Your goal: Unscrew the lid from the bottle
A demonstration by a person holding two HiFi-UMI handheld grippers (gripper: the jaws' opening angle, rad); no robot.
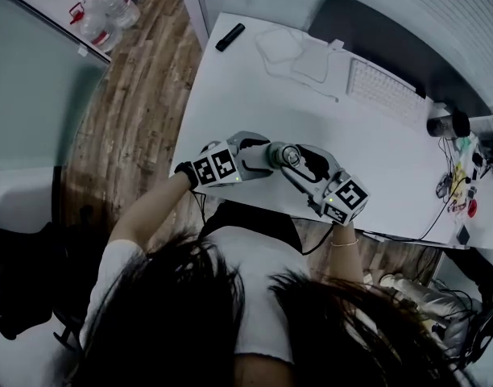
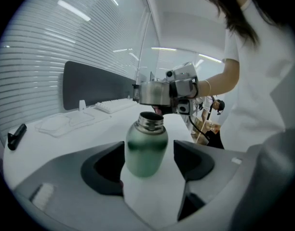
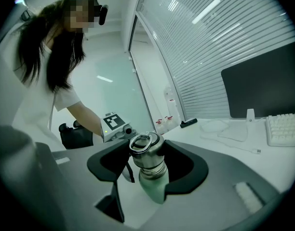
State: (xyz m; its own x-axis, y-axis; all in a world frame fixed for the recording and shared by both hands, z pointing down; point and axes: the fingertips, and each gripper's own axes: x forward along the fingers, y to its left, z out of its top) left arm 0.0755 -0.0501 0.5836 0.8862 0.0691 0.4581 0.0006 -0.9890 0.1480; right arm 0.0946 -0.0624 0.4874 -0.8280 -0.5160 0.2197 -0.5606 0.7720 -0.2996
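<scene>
Hold: your left gripper (image 2: pixel 148 163) clamped the green bottle (image 2: pixel 146 148) from 9 o'clock, likely to stop it turning | Twist: your right gripper (image 3: pixel 147 163), from 4 o'clock, grasped the lid (image 3: pixel 146 153) | Place: bottle by the 6 o'clock edge of the table (image 1: pixel 254 87) | Views: only the left gripper view showed the neck (image 2: pixel 151 121) open beneath the lid; the right gripper view showed its ring (image 3: pixel 140 142).

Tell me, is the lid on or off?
Off: in the left gripper view the bottle has an open mouth; the right gripper holds the lid above it.
</scene>
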